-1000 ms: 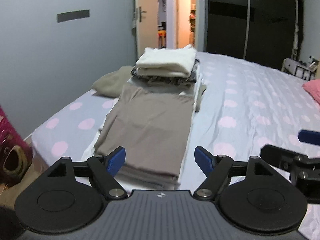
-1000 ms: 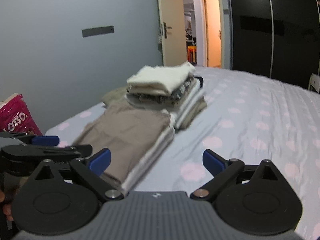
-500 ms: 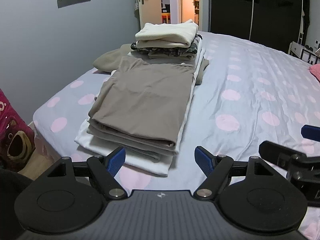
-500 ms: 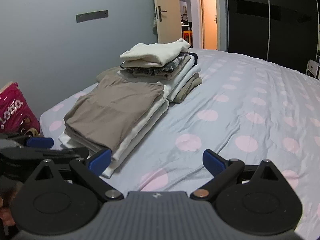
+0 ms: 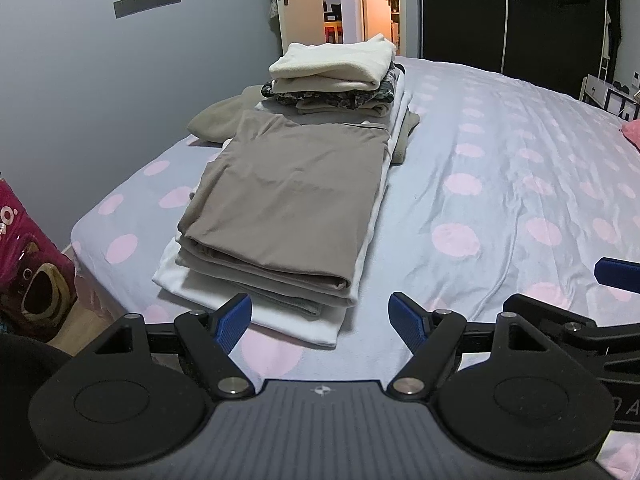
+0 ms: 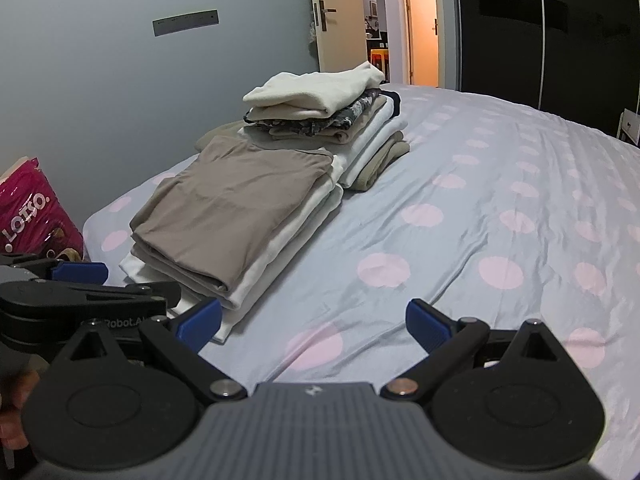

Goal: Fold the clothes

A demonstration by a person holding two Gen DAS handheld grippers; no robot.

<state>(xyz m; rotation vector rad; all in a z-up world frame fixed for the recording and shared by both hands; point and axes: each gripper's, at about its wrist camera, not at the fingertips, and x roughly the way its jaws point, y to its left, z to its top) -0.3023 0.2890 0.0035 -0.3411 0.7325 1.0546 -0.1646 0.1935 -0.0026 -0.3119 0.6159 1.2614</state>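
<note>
A folded taupe garment [image 5: 288,196] [image 6: 228,208] tops a low pile of white and grey pieces near the bed's foot corner. Behind it rises a taller stack [image 5: 340,80] [image 6: 320,112] capped by a cream piece. My left gripper [image 5: 320,318] is open, hovering just before the low pile's near edge, nothing between its blue pads. My right gripper [image 6: 314,324] is open over bare sheet to the right of the pile, holding nothing. Each gripper shows at the edge of the other's view.
The bed [image 5: 500,200] has a lilac sheet with pink dots, wide and bare on the right. A pink printed bag [image 5: 28,264] stands on the floor at the left. A grey wall, an open door [image 6: 332,20] and dark wardrobe [image 5: 520,16] lie beyond. A grey-green cloth [image 5: 216,120] lies beside the stacks.
Both grippers have pulled back and up from the low pile, so the whole pile and more of the sheet now show. Both stay open and empty.
</note>
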